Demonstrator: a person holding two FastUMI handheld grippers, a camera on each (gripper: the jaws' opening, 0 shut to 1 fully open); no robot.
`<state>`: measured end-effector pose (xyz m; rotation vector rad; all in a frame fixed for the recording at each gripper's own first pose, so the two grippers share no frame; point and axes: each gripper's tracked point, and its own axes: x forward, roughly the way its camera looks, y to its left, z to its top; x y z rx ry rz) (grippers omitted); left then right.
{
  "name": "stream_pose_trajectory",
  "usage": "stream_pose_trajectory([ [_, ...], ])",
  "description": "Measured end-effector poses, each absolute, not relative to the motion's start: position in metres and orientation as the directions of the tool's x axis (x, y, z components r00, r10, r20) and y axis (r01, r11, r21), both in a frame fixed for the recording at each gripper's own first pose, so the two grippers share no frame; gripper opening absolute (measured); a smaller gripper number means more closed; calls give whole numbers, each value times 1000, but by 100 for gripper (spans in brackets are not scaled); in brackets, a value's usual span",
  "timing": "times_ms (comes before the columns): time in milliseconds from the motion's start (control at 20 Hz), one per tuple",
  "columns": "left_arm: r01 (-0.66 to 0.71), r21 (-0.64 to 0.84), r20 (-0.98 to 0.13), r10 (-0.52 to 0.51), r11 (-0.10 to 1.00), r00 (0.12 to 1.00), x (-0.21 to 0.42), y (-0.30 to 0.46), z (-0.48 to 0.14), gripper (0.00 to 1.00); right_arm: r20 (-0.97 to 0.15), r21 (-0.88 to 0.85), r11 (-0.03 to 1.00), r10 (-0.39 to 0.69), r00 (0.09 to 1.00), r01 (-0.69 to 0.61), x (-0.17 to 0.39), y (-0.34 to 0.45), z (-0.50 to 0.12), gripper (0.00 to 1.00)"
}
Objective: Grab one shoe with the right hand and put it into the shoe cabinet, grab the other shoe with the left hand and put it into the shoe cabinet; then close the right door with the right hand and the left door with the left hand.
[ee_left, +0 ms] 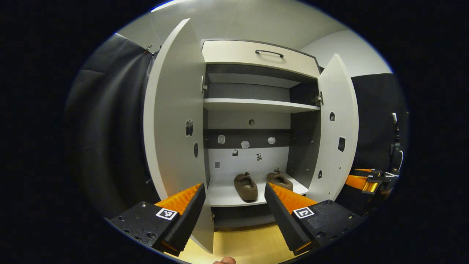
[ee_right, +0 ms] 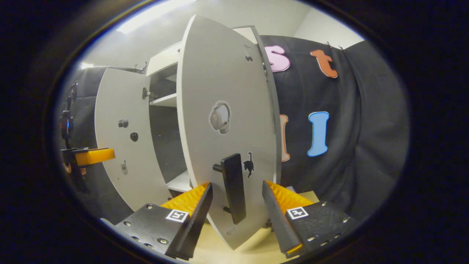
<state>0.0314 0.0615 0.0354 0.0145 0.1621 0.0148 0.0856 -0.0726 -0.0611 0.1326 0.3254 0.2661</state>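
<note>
Two brown slippers lie side by side on the cabinet's bottom shelf (ee_left: pixel 223 198): one shoe (ee_left: pixel 246 186) on the left, the other shoe (ee_left: pixel 279 180) to its right. Both doors stand open, the left door (ee_left: pixel 176 121) and the right door (ee_left: pixel 338 128). My left gripper (ee_left: pixel 233 187) is open in front of the cabinet, aimed at the shelf and holding nothing. My right gripper (ee_right: pixel 236 184) is open at the outer face of the right door (ee_right: pixel 227 110), with the door's black handle (ee_right: pixel 234 187) standing between its fingers, untouched on either side.
A drawer (ee_left: pixel 256 55) with a dark handle tops the cabinet, above a middle shelf (ee_left: pixel 256 105). Small stickers dot the back panel and the doors. The floor (ee_left: pixel 245 245) is light wood. The right gripper (ee_left: pixel 366 181) shows at the far right of the left gripper view, and the left gripper (ee_right: pixel 91 156) beyond the left door (ee_right: pixel 124 139).
</note>
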Motion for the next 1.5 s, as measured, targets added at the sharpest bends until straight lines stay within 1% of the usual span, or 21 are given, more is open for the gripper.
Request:
stream_pose_trajectory([
  [50,-22,17,-159,24,1000,987,31,64,36,99,-295,180,950,298,908,-253,88,-65,-60,83],
  [100,-29,16,-156,31,999,987,29,66,38,99,-298,184,948,307,904,-261,88,-60,-63,77],
  [150,-34,12,-153,35,999,988,29,67,39,99,-298,185,948,304,905,-257,93,-58,-64,84],
  [200,-37,8,-151,38,999,988,29,68,39,98,-301,186,950,299,906,-252,97,-56,-66,77],
  [250,-41,6,-152,41,999,987,29,70,38,98,-304,189,949,299,905,-250,102,-53,-68,77],
  [350,-50,4,-154,50,999,987,28,75,37,98,-313,192,949,300,901,-250,108,-48,-76,92],
  [400,-52,3,-152,52,999,987,29,77,38,98,-318,184,952,292,902,-244,112,-48,-79,77],
  [450,-54,5,-153,54,999,987,29,78,38,98,-322,186,952,293,900,-244,116,-47,-81,77],
  [500,-58,8,-155,58,998,986,29,80,37,98,-322,197,947,307,896,-254,118,-42,-83,92],
  [550,-59,10,-154,60,998,986,30,82,37,98,-322,204,944,314,893,-258,120,-37,-84,86],
  [600,-58,10,-154,59,998,986,31,82,38,98,-318,207,942,319,893,-263,123,-34,-83,89],
  [700,-53,5,-153,53,999,987,30,81,38,98,-315,208,940,328,891,-272,128,-25,-85,89],
  [750,-52,3,-152,51,999,987,27,81,40,99,-314,211,937,333,889,-277,131,-20,-87,89],
  [850,-48,-5,-148,46,999,988,25,81,43,98,-313,215,934,343,886,-286,136,-10,-90,89],
  [900,-47,-8,-148,46,999,988,23,81,45,98,-311,218,932,348,885,-290,140,-6,-91,87],
  [1050,-47,-18,-150,43,999,988,20,82,45,99,-310,212,929,358,881,-303,146,2,-95,87],
  [1100,-48,-22,-153,44,999,987,19,82,45,98,-311,208,928,362,879,-309,149,5,-97,90],
  [1150,-52,-28,-156,47,998,987,16,83,44,98,-308,209,926,368,877,-316,153,10,-98,87],
  [1200,-54,-35,-157,48,998,986,15,84,45,98,-307,208,924,373,876,-321,152,13,-98,90],
  [1250,-57,-42,-158,49,997,986,12,84,46,98,-304,207,923,376,875,-325,155,16,-98,90],
  [1500,-100,-41,-151,92,994,984,-9,98,51,99,-300,199,922,381,874,-333,175,36,-102,90],
])
